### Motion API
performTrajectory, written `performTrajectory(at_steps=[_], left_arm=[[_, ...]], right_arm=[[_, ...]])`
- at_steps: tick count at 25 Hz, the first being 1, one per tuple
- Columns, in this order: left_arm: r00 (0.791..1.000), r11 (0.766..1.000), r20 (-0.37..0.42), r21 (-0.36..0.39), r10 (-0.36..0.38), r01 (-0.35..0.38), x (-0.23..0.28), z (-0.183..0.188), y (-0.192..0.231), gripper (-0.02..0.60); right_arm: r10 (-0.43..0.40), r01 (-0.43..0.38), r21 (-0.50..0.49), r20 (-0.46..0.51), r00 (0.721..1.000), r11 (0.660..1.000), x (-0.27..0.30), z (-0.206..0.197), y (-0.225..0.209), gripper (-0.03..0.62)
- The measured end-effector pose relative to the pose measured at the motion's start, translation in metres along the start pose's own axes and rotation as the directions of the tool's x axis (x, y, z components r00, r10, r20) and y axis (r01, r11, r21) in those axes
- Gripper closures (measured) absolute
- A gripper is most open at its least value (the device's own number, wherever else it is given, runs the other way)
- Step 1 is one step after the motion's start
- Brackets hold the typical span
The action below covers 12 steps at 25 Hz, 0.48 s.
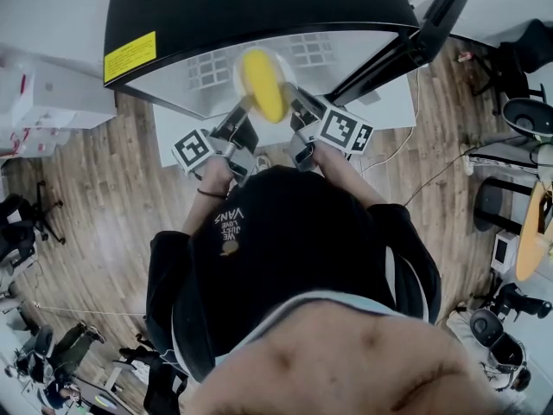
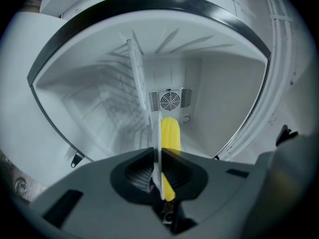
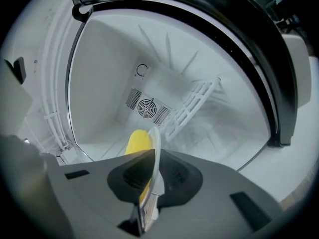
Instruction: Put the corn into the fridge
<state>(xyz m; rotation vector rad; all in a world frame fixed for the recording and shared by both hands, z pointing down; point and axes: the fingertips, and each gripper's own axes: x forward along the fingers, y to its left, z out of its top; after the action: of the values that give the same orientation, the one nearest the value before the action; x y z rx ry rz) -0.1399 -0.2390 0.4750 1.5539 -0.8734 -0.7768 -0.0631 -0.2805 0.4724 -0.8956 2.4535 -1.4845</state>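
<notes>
The left claw (image 2: pixel 160 158) and the right claw (image 3: pixel 152 161) are each pinched shut on opposite rims of the plate (image 2: pixel 158 138), evidently to share its weight and keep it level. The corn (image 1: pixel 263 85) lies on the plate between them, at the open fridge's (image 1: pixel 259 7) mouth. Beyond are a rack (image 3: pixel 192 108) and a fan grille (image 2: pixel 170 101). The claw housings mask the grip points, and the landing spot is not identifiable.

The left claw (image 1: pixel 244 111) and right claw (image 1: pixel 294 104) hold a plate (image 1: pixel 286 64) with corn (image 1: pixel 262 85) at the open fridge (image 1: pixel 259 7).
</notes>
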Motion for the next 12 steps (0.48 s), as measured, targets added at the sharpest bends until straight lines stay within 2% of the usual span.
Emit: performTrajectory(at_steps=[12], left_arm=[[1.000, 0.999, 0.020, -0.053, -0.011, 0.012, 0.010, 0.013, 0.003, 0.546]], right_arm=[[-0.006, 0.006, 0.021, -0.003, 1.000, 1.000, 0.014, 0.010, -0.003, 0.568]])
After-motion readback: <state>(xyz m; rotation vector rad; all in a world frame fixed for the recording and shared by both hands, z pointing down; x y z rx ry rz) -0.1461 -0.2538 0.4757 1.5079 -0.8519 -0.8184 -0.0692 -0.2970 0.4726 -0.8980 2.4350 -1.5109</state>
